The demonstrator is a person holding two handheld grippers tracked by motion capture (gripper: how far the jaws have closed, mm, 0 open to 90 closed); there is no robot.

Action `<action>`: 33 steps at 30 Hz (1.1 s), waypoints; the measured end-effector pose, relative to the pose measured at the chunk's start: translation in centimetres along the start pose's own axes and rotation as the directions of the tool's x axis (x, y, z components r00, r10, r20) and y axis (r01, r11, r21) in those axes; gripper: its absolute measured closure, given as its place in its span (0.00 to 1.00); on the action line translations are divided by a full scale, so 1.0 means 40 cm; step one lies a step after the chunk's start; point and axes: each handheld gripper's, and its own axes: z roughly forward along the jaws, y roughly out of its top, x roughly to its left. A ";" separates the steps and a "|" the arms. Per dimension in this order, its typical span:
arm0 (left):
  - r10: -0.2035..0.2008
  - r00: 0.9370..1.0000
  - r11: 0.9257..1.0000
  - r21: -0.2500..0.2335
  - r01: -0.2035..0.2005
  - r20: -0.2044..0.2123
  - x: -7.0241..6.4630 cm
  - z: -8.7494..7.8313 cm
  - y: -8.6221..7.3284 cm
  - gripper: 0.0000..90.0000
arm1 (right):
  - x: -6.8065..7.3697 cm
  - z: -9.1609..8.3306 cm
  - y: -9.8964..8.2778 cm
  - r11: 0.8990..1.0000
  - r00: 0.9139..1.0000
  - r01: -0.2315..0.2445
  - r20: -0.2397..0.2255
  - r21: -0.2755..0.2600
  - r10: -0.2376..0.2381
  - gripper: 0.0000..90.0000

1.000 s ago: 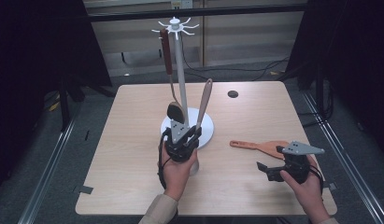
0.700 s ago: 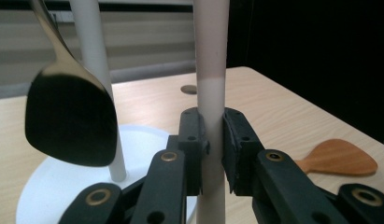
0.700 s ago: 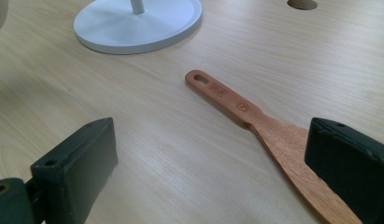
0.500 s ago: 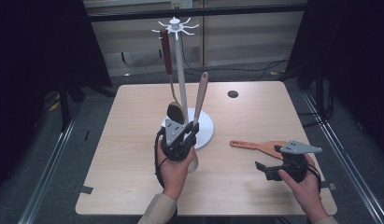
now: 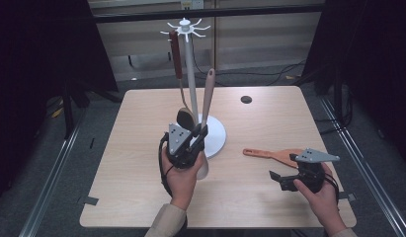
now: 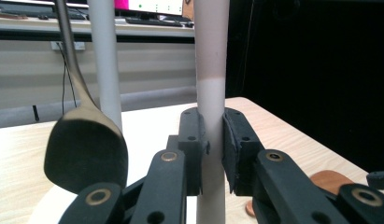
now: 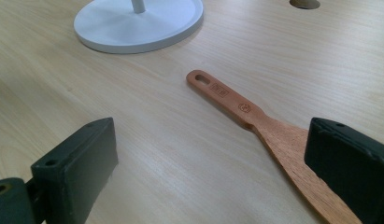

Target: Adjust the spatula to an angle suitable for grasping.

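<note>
Left gripper holds a long utensil with a pale grey-white stem and pinkish-brown upper handle upright, just in front of the white utensil stand with a round base and tall pole. In the left gripper view the jaws are clamped narrow on the white part of the stem, pads flat on both sides. The smooth round stem looks slippery, likely silicone or plastic over a stiff core; light, but top-heavy when gripped this low, so it could swing or slide in the pads. Better hold is nearer the middle, or keep it vertical.

A dark metal spoon with a brown handle already hangs from the stand's top hooks, bowl just beside the held utensil; risk of knocking it.

Right gripper rests on the light wooden surface, jaws wide and holding nothing, pointed at a flat reddish-brown wooden spatula lying near the stand's base. The spatula is rigid, light and thin; take it across the narrow handle.
</note>
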 end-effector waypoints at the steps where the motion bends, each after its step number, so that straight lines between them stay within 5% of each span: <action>1: 0.003 1.000 1.000 0.001 -0.003 -0.006 0.001 -0.002 0.001 0.87 | 0.000 0.001 0.000 1.000 1.000 0.002 -0.001 0.000 -0.002 0.02; 33: -0.013 0.998 0.987 -0.161 0.002 -0.067 0.031 -0.046 0.055 0.87 | 0.000 0.000 0.001 1.000 1.000 0.004 -0.003 0.000 -0.004 0.02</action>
